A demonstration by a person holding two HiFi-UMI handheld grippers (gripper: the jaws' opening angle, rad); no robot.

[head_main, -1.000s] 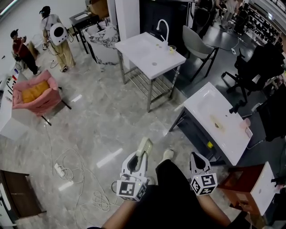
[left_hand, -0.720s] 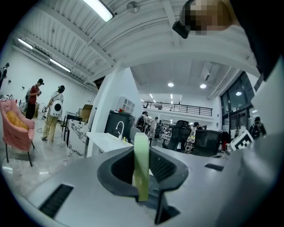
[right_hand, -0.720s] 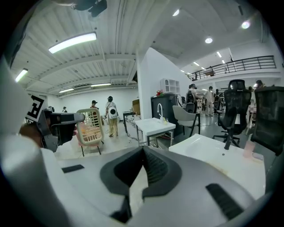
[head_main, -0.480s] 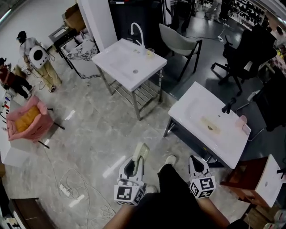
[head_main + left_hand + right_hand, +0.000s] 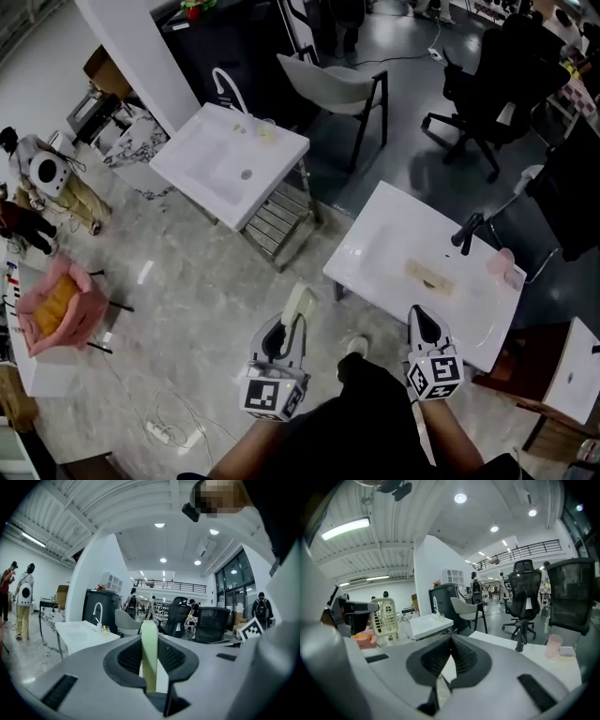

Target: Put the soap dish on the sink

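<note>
A pale green soap dish (image 5: 299,304) (image 5: 149,653) stands on edge between the jaws of my left gripper (image 5: 294,323) (image 5: 149,641), which is shut on it over the marble floor. The white sink (image 5: 373,246) (image 5: 501,642) with a black faucet (image 5: 466,232) (image 5: 520,638) lies just ahead and to the right. My right gripper (image 5: 418,317) (image 5: 451,637) is shut with nothing in it, its tip at the sink's near edge. A brownish smear (image 5: 427,274) marks the basin by the drain.
A pink cup (image 5: 501,264) (image 5: 553,646) stands at the sink's right end. A second white sink (image 5: 225,157) with a white faucet (image 5: 225,83) is further left. Beyond are a grey chair (image 5: 330,77), black office chairs (image 5: 492,84), people (image 5: 37,183) at far left and a floor cable (image 5: 173,427).
Both grippers have been carried forward together; the nearer sink has come closer and now lies right in front of the right gripper. The soap dish stays in the left jaws.
</note>
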